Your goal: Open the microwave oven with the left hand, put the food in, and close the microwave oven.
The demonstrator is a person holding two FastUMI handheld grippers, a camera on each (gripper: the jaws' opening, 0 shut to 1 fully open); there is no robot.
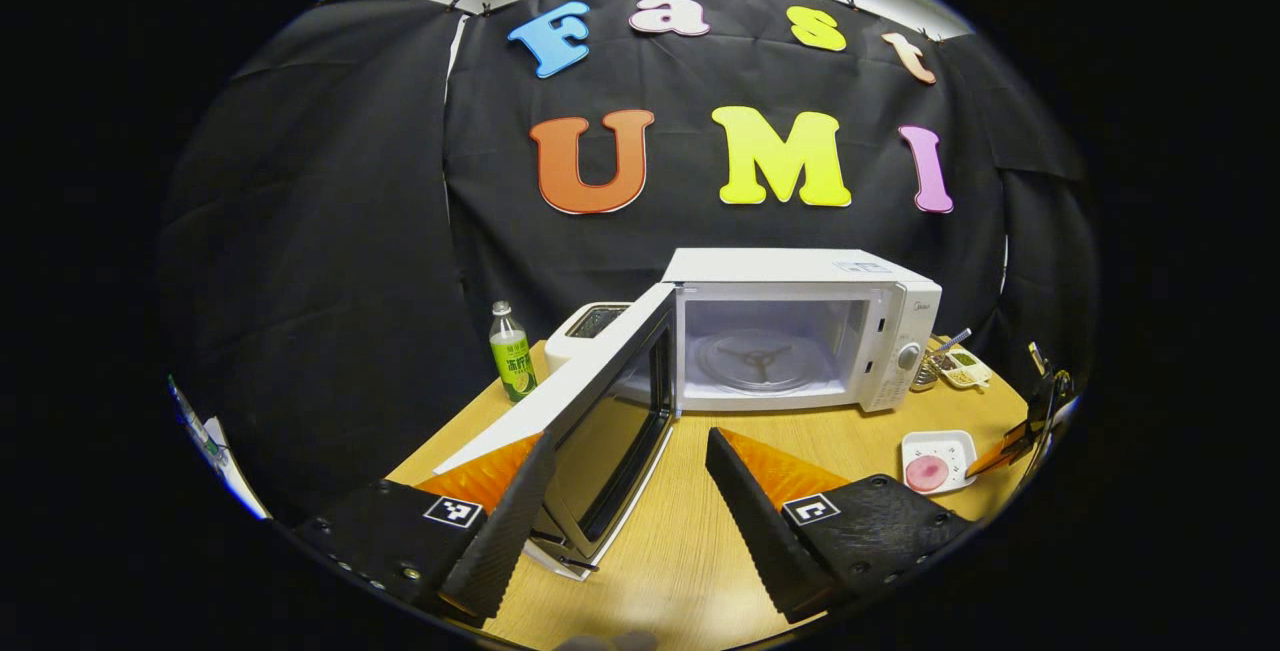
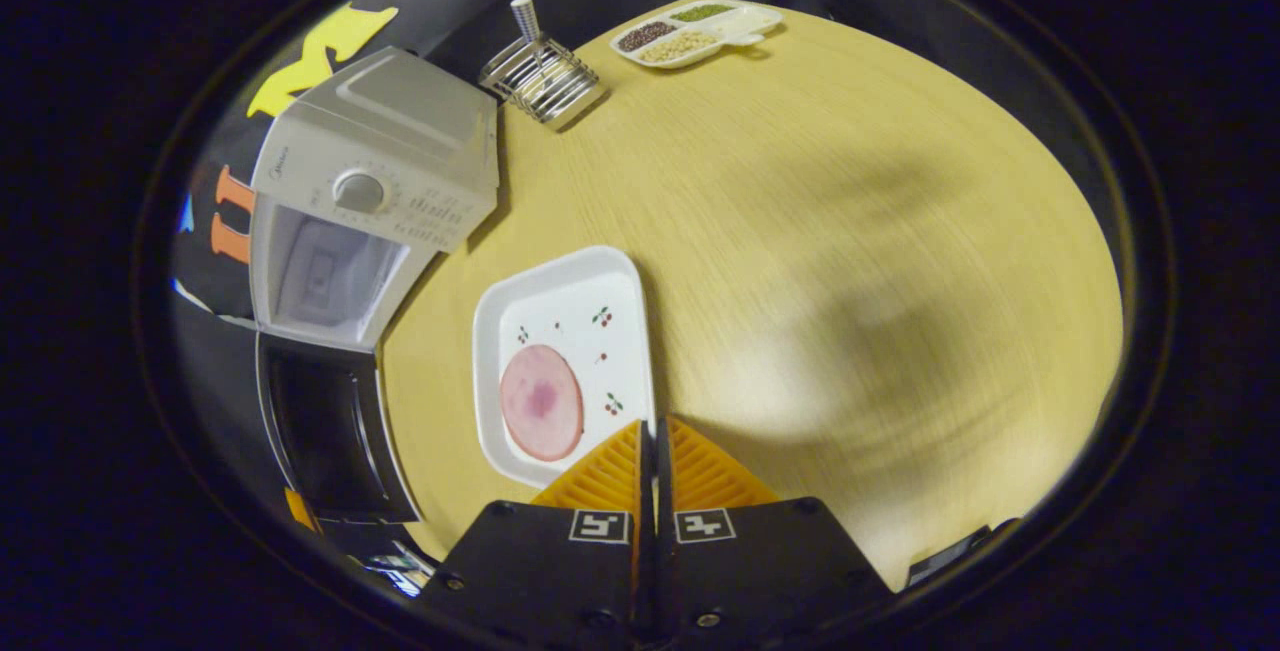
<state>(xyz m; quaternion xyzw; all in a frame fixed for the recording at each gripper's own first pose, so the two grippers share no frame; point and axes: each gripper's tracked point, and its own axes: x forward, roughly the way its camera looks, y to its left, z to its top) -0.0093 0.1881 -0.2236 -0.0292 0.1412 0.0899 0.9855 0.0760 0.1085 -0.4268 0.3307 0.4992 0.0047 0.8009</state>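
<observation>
The microwave door (image 1: 600,411) stood swung wide, its free edge between the spread fingers of the left gripper (image 1: 625,491), which gripped nothing; the microwave (image 1: 800,326) cavity lay open behind it, turntable bare. To the right, the plate (image 2: 610,281) with the pink food slice (image 2: 541,402) sat on the table (image 2: 850,231); the right gripper (image 2: 655,451), fingers pressed together and empty, hung at its near rim; pinching only that thin rim could tilt the plate and slide the slice off

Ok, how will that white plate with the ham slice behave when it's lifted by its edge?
The plate looks stiff and shallow, so it would probably tilt from the right gripper pinching its rim. The ham slice lies loose and flat, so it could slide.
</observation>
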